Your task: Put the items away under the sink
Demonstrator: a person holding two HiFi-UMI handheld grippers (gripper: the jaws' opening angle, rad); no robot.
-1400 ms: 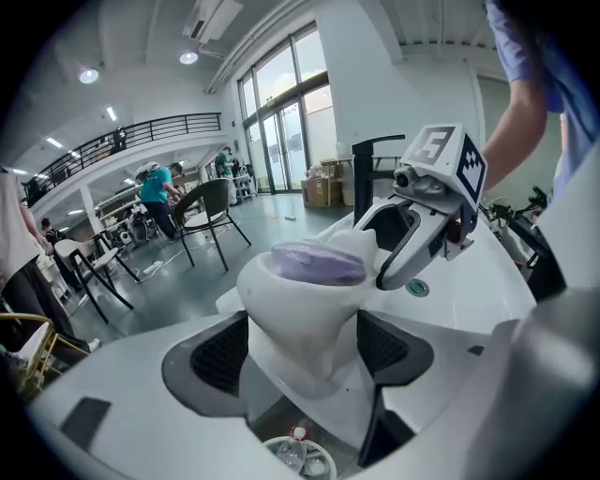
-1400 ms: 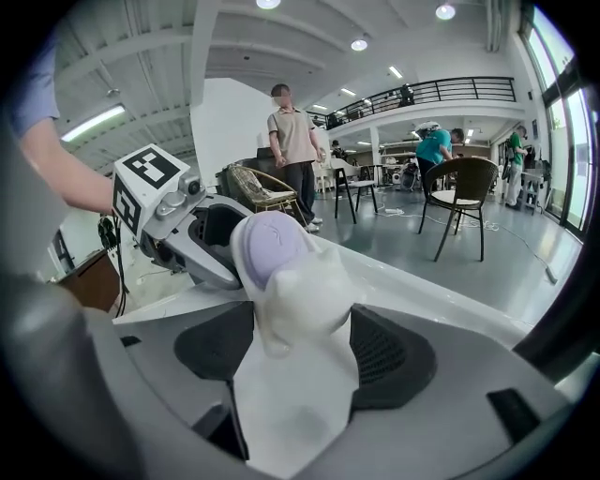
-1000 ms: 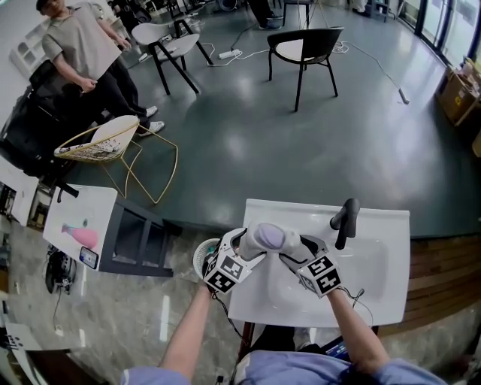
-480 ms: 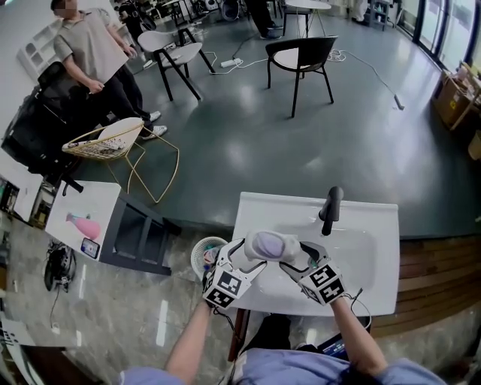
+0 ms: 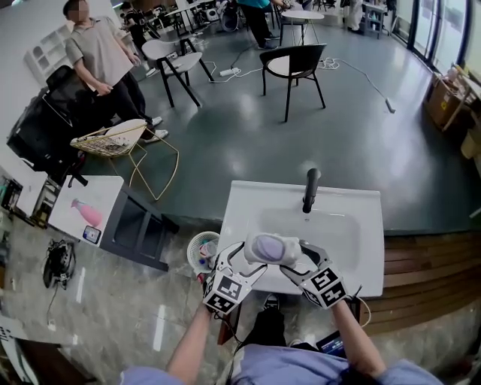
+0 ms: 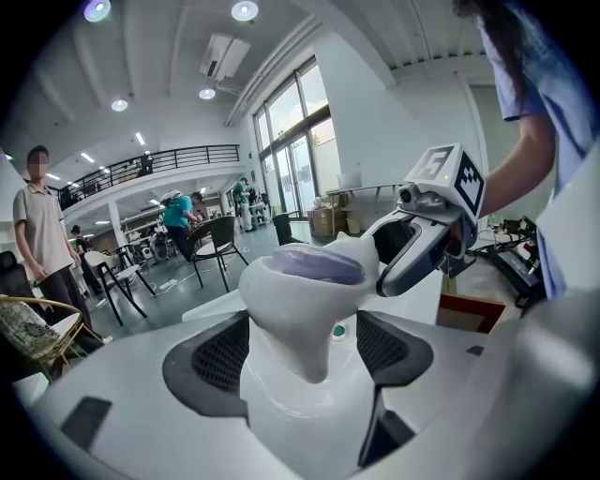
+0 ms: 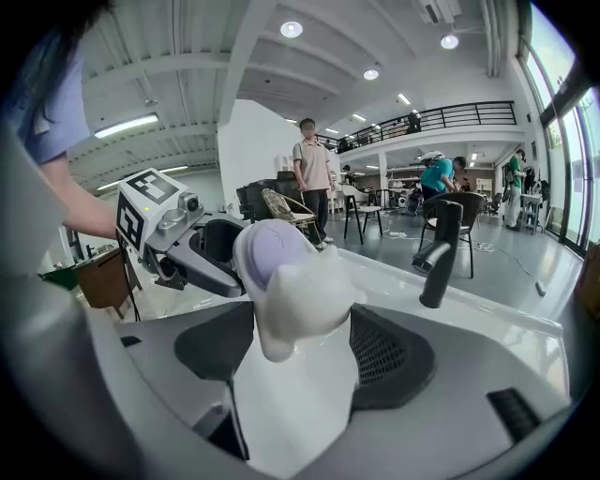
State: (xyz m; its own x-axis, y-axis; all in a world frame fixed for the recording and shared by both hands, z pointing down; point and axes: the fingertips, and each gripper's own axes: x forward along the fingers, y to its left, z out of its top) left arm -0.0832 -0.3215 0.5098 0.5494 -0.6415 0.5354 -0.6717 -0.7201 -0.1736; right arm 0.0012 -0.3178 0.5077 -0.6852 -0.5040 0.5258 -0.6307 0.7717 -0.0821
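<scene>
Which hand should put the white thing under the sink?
Left, probably. Both clamp the white item, but the left hand-held gripper sits at the sink's left edge, by open floor; the right hand-held gripper is over it.

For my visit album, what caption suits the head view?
Left gripper and right gripper together hold a white and lilac item over the white sink.

Bright even light from ceiling spots (image 6: 244,10), soft glare on the floor (image 5: 242,147), strong fisheye distortion at the edges.
</scene>
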